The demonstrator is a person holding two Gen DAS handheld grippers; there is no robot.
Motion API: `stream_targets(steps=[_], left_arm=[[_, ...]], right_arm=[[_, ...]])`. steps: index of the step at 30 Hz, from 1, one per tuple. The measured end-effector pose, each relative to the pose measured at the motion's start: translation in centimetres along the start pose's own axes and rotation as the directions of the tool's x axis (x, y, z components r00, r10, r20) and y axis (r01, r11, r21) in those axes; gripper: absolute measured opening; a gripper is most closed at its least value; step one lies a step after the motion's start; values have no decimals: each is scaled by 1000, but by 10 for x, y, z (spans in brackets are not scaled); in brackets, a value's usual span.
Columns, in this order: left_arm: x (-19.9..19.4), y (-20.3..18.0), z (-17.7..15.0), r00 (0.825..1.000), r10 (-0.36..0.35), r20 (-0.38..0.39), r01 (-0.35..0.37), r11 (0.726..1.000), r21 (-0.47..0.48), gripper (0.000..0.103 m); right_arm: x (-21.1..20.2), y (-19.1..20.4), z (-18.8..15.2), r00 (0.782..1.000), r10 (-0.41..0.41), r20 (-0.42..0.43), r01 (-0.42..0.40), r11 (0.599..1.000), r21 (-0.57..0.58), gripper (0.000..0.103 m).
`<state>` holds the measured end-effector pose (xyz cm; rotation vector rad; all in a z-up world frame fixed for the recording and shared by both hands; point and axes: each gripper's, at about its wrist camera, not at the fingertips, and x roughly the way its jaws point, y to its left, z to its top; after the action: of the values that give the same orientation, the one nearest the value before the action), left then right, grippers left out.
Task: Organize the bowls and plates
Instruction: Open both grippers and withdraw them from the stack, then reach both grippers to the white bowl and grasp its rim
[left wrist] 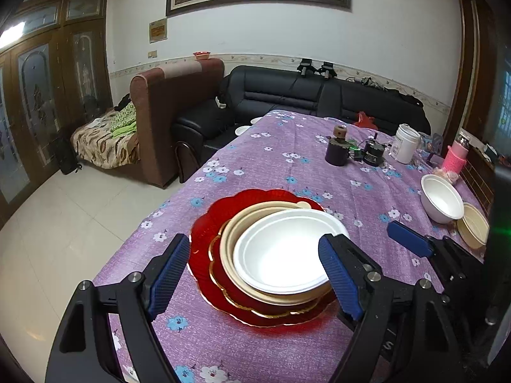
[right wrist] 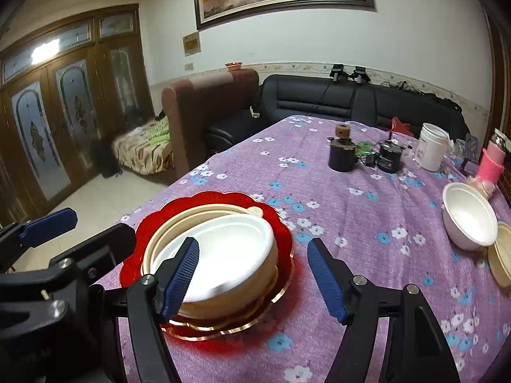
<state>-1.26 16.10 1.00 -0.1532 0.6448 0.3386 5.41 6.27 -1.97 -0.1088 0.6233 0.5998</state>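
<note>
Left gripper (left wrist: 255, 269): jaws spread wide, nothing held, hovering near the stack with blue pads either side of it but clear of the rims. Right gripper (right wrist: 252, 274): likewise released and empty, just right of the stack, left pad in front of the white plate, contact not confirmed.

Purple flowered tablecloth (left wrist: 271, 159) covering the whole table. Near-left on it: red scalloped platter (left wrist: 204, 233) at the bottom, gold-rimmed plate (left wrist: 220, 274) on that, cream plate (left wrist: 233, 226) next, white plate (left wrist: 281, 249) nested on top. Stack seated fairly level, white plate shifted slightly right of the cream one.

Far right, well apart from the stack: white bowl (right wrist: 469, 220), upright, touching or just beside a cream bowl (right wrist: 503, 255) at the table's right edge, partly cut off by the frame.

Far end: dark cup (right wrist: 341, 158), black canister (right wrist: 388, 159), white jar (right wrist: 431, 146), pink bottle (right wrist: 491, 162). Not part of the job.

Judgement: plates look stacked and done; bowls not yet gathered. Probably between steps. Next move likely calls for the right gripper to travel right and far, pinch the white bowl by its rim, and nest it with the cream one. Thin rim, light bowl: grip square, or risk tipping.
</note>
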Motion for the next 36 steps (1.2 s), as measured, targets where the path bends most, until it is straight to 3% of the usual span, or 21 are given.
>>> stream_targets(steps=[11, 22, 30, 33, 36], left_arm=[[-2, -55, -6, 999, -41, -15, 43, 994, 102, 82], [3, -130, -17, 992, -112, -54, 122, 965, 233, 87], [23, -182, -31, 971, -173, -164, 217, 928, 303, 87], [31, -192, -31, 959, -204, -198, 257, 920, 297, 87], [44, -200, -26, 939, -237, -249, 300, 919, 258, 87]], right_arm=[[-34, -56, -26, 999, -41, 8, 40, 993, 109, 77], [-63, -141, -50, 990, -143, 1, 138, 959, 248, 78], [-86, -225, -63, 968, -252, -16, 237, 885, 401, 78], [-87, -263, -62, 960, -278, -28, 255, 835, 488, 78], [-74, -302, -62, 973, -226, -45, 206, 762, 614, 78]])
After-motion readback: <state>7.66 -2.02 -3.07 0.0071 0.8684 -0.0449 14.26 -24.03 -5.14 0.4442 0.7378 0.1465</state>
